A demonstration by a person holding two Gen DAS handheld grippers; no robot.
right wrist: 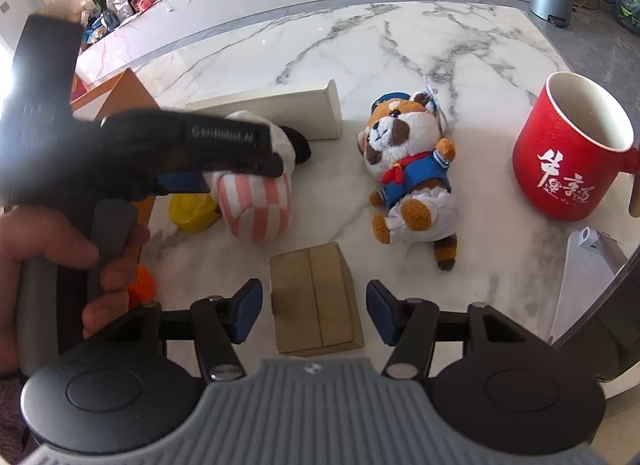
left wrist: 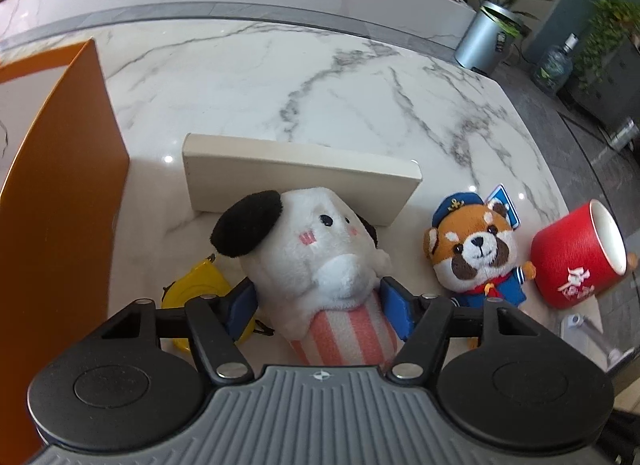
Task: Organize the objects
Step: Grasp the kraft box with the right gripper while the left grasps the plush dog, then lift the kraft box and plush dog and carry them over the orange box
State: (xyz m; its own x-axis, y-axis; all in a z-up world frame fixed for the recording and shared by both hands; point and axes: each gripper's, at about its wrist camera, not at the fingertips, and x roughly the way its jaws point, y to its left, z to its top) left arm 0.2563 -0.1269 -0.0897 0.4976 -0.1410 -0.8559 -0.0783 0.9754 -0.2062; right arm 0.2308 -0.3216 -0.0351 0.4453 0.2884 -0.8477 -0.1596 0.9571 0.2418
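Observation:
My left gripper (left wrist: 318, 301) is shut on a white plush dog (left wrist: 308, 249) with black ears and pink-striped legs; its blue pads press the plush's sides. The plush also shows in the right wrist view (right wrist: 256, 201), with the left gripper's body over it. My right gripper (right wrist: 314, 305) is open, its fingers on either side of a small brown cardboard box (right wrist: 316, 301) on the marble table (right wrist: 400, 49). A red panda plush (right wrist: 408, 169) in a blue sailor suit lies between the dog and a red mug (right wrist: 568, 153).
An orange box (left wrist: 60, 185) stands at the left. A cream flat box (left wrist: 296, 173) lies behind the dog plush. A yellow tape measure (left wrist: 200, 289) lies left of it. An orange knitted item (right wrist: 142, 281) and a white stand (right wrist: 588, 265) sit near the table's edges.

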